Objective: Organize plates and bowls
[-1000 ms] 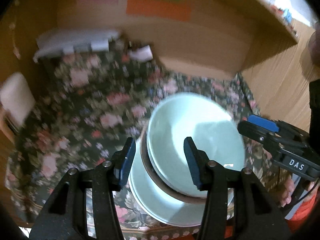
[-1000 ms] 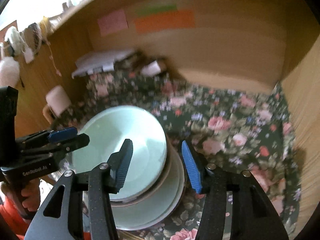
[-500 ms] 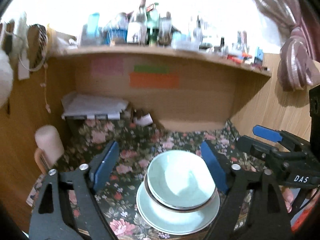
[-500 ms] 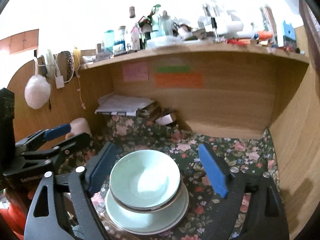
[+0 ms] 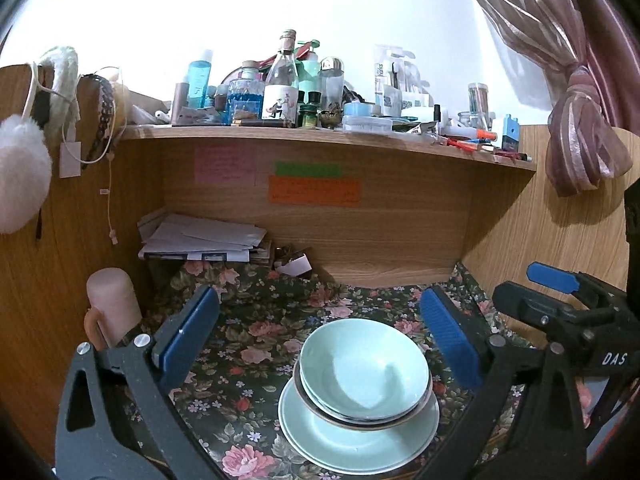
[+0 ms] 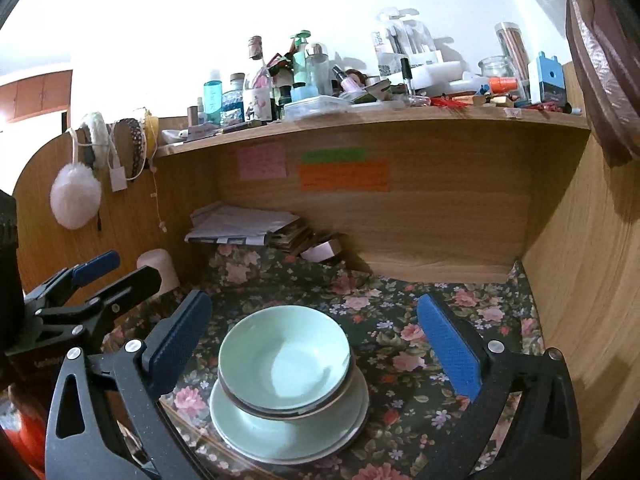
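Note:
Pale green bowls (image 5: 364, 368) sit nested on pale green plates (image 5: 320, 436) near the front edge of the floral-covered desk (image 5: 256, 320). The stack shows in the right wrist view too, bowls (image 6: 284, 356) on plates (image 6: 248, 424). My left gripper (image 5: 320, 336) is wide open and empty, held back from and above the stack. My right gripper (image 6: 312, 336) is also wide open and empty, pulled back the same way. The right gripper appears at the right of the left wrist view (image 5: 560, 312), the left gripper at the left of the right wrist view (image 6: 92, 292).
A pink cylinder (image 5: 114, 304) stands at the desk's left. A pile of papers (image 5: 200, 240) and a small box (image 5: 294, 266) lie at the back. Wooden walls close in both sides. A shelf (image 5: 320, 136) overhead carries several bottles.
Both grippers opened wide and pulled back and up from the stack. The view widened from the desk surface to the whole alcove and shelf. The stack stayed in place.

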